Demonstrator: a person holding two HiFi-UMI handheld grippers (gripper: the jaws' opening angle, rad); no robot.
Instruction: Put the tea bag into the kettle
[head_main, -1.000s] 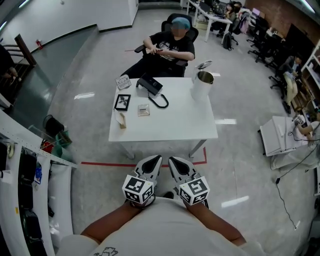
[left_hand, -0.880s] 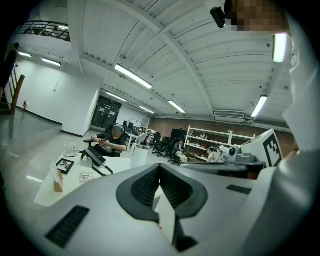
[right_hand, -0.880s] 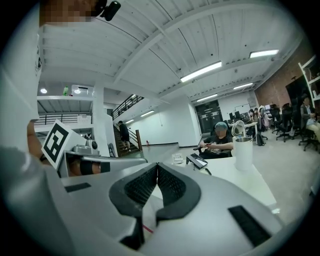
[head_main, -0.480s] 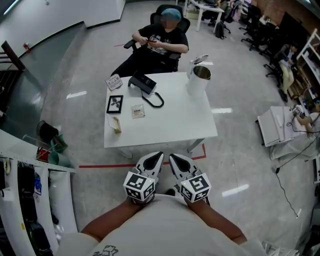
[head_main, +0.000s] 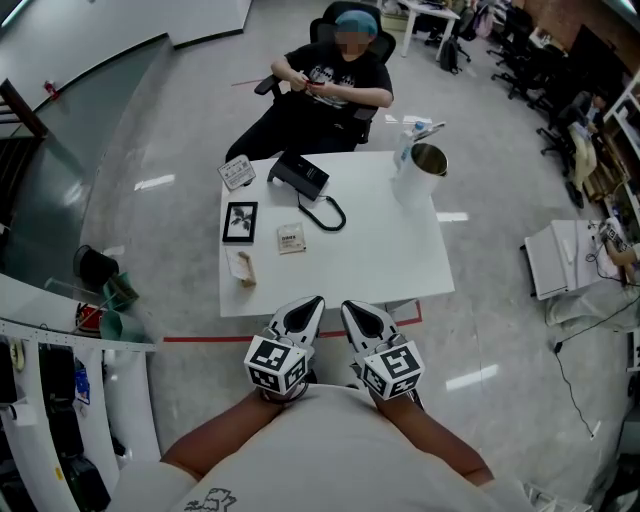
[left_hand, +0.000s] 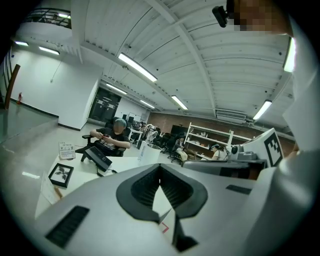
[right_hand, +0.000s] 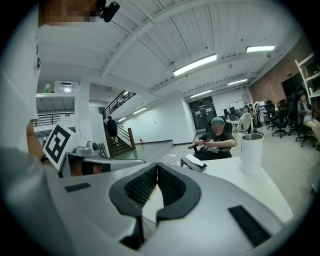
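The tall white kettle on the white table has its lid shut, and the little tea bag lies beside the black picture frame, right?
No: in the head view the tall white kettle has its lid flipped open. It does stand on the white table, and the little tea bag lies beside the black picture frame.

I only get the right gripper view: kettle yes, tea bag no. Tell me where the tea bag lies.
Observer: The head view shows the tea bag flat on the white table, left of centre, far from the kettle at the far right corner.
Operator: Name what lies beside it.
Observer: A black picture frame lies flat to its left, apart from it.
Operator: Report the left tongs.
Observer: The left tongs are shut and empty.
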